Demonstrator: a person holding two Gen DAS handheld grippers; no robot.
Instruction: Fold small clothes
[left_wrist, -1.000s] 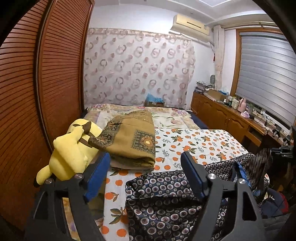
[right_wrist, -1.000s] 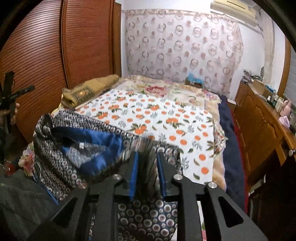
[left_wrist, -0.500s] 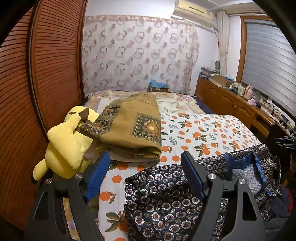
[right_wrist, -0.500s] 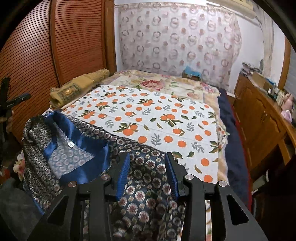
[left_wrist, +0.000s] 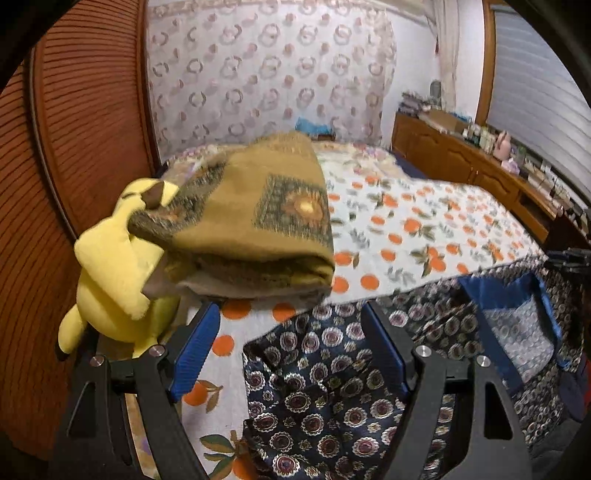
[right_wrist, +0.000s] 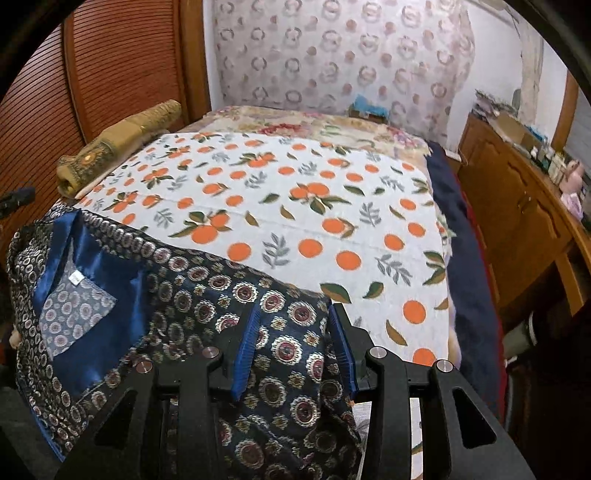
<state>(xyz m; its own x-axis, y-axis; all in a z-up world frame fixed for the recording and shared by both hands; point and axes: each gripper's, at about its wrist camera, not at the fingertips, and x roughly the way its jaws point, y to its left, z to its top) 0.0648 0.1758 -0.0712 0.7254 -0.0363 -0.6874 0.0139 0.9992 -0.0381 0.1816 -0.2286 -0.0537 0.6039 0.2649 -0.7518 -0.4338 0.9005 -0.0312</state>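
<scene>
A dark navy patterned garment (left_wrist: 332, 387) with a blue satin collar (left_wrist: 517, 295) lies on the near edge of the bed. My left gripper (left_wrist: 288, 350) is open above its left corner, touching nothing. In the right wrist view the same garment (right_wrist: 207, 295) and its collar (right_wrist: 74, 251) show. My right gripper (right_wrist: 291, 343) is open, its blue pads on either side of the garment's right corner, with cloth lying between them.
The bed carries an orange-print sheet (right_wrist: 295, 206). A folded olive blanket (left_wrist: 266, 221) and a yellow plush toy (left_wrist: 110, 266) sit at its left side. A wooden wardrobe (left_wrist: 74, 110) stands left. A wooden cabinet (right_wrist: 517, 192) stands right.
My right gripper has opened and let go of the garment, which has dropped flat on the bed. My left gripper stayed open and came lower and closer to the bed.
</scene>
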